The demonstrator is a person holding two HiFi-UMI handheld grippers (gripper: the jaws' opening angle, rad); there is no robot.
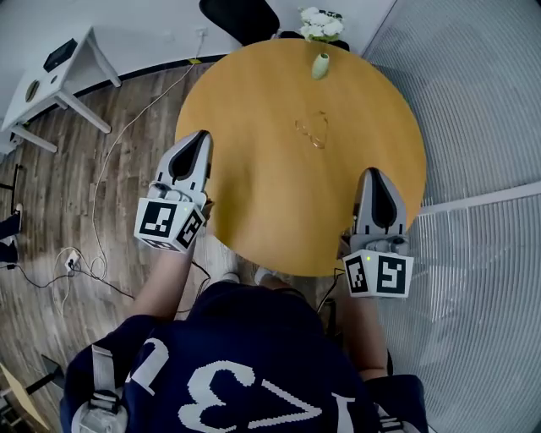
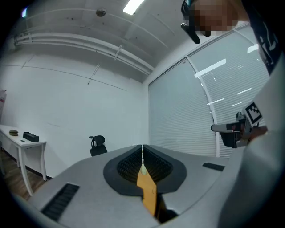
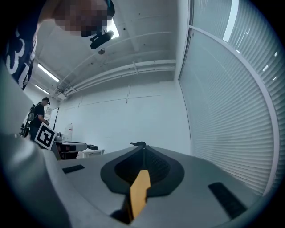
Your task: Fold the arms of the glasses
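Note:
A pair of clear-framed glasses (image 1: pixel 312 131) lies near the middle of the round wooden table (image 1: pixel 254 101), its arms spread open. My left gripper (image 1: pixel 201 136) hovers over the table's left edge, well short of the glasses, with its jaws shut on nothing. My right gripper (image 1: pixel 373 172) is over the table's near right edge, also shut and empty. In the left gripper view the gripper (image 2: pixel 142 147) points level, its jaws pressed together. The right gripper view shows the same for that gripper (image 3: pixel 143 148). Neither gripper view shows the glasses.
A small green vase (image 1: pixel 320 65) with white flowers (image 1: pixel 321 24) stands at the table's far edge, a black chair (image 1: pixel 241 17) behind it. A white desk (image 1: pixel 51 76) and loose cables (image 1: pixel 101 178) are on the wooden floor at left. Slatted blinds (image 1: pixel 473 101) run along the right.

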